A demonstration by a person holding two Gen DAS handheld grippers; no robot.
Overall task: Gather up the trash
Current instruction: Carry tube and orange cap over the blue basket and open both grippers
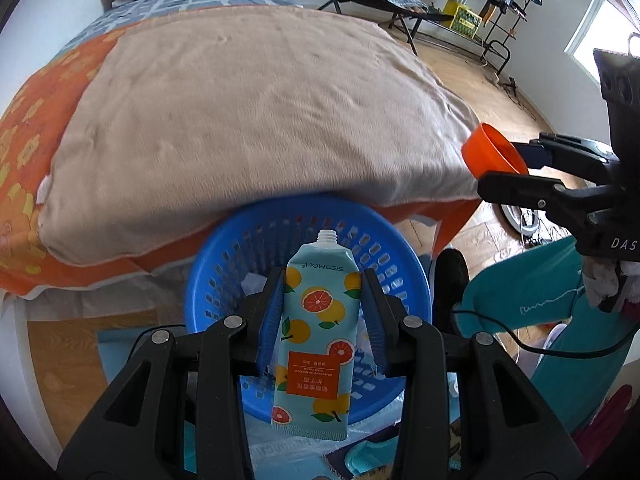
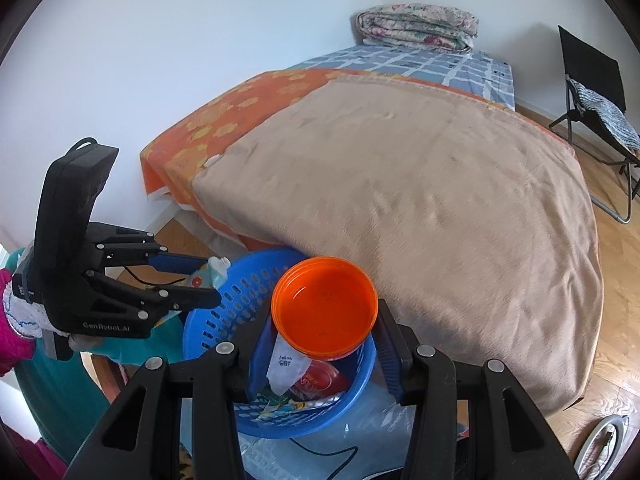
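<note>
tube [image 1: 318,322] between left jaws, above basket [image 1: 224,256] | cup [image 2: 325,307] between right jaws, over basket | bed [image 1: 248,100] beyond basket

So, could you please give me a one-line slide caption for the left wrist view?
Left gripper holds a capless fruit-print tube above a blue perforated plastic basket beside the bed.

The hand cream tube [image 1: 316,336] blocks most of the blue basket's [image 1: 404,280] inside from the left wrist, and its lower print is too small to read. From the right wrist, the orange lid [image 2: 325,307] covers part of the basket contents; a red item [image 2: 320,378] beneath can't be identified. The folding chair [image 2: 596,120] is cut by the frame edge.
</note>
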